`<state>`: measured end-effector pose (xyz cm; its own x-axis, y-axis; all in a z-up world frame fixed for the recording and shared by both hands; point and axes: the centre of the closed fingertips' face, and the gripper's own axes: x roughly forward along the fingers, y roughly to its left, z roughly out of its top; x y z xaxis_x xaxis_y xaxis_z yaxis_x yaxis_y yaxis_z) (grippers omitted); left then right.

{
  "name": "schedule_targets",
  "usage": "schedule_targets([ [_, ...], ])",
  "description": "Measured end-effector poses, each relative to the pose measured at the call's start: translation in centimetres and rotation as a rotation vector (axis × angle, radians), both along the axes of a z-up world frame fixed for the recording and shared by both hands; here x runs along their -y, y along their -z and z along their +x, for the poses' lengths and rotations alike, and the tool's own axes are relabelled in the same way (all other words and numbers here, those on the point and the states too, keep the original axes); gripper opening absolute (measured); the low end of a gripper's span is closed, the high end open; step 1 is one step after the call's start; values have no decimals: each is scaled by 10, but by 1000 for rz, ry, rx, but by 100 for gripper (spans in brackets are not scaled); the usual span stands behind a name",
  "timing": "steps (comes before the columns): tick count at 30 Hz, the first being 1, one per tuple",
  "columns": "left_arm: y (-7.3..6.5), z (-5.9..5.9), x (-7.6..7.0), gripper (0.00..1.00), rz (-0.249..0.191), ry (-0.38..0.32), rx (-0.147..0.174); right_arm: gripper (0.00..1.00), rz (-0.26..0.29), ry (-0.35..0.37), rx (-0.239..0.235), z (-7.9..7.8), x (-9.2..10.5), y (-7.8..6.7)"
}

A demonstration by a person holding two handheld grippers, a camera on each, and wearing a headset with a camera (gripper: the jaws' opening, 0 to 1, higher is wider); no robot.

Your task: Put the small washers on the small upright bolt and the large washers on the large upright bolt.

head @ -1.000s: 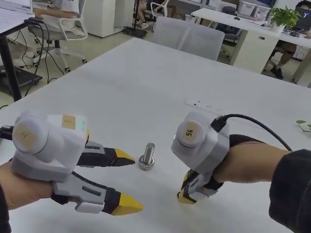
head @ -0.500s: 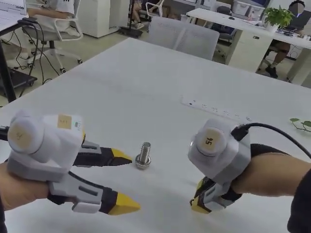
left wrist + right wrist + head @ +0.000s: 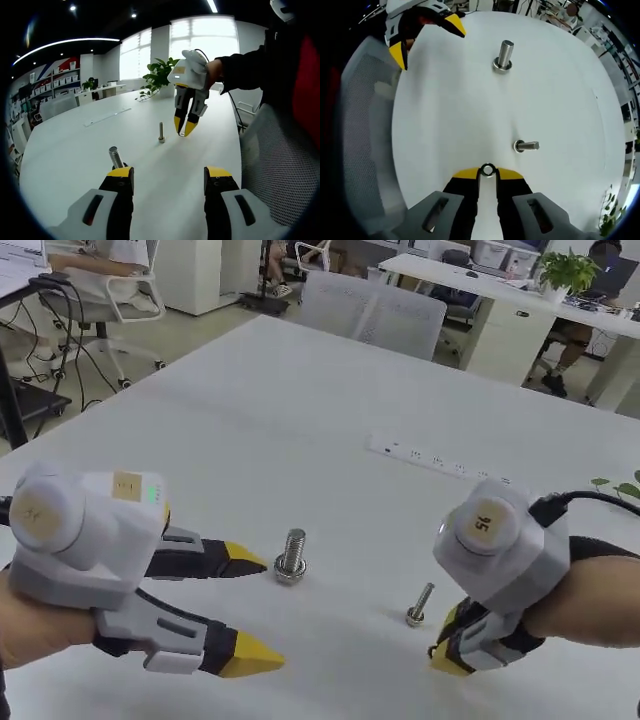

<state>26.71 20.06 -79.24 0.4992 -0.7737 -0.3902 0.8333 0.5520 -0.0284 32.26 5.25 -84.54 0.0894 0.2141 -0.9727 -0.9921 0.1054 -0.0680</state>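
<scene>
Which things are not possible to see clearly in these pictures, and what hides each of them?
- Head view: the body of the right gripper covers its jaw tips, so what they hold is hidden.
- Left gripper view: the foot of the large bolt sits behind a jaw of the left gripper.
- Right gripper view: the washer is too small to judge its size.

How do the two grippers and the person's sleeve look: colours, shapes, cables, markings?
Both grippers are alike: a pale grey body with a round cap, and black fingers with yellow tips. The left gripper carries a tan sticker and a small green light. The right gripper has handwritten digits on its cap and a black cable. The sleeve is dark.
</scene>
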Motion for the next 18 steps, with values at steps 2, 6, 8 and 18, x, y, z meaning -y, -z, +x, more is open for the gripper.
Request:
schedule_targets([
  [2, 0, 0, 0, 55, 0, -1, 1, 14, 2, 3, 6, 2, 1, -4],
  [6, 0, 0, 0, 55, 2, -1, 1, 14, 7, 7, 25, 9, 2, -13],
  [8, 0, 1, -1, 55, 1, -2, 1, 14, 11, 8, 35, 13, 2, -18],
  [18, 0, 1, 0, 55, 1, -2, -1, 14, 27, 1, 79, 28, -6, -35],
])
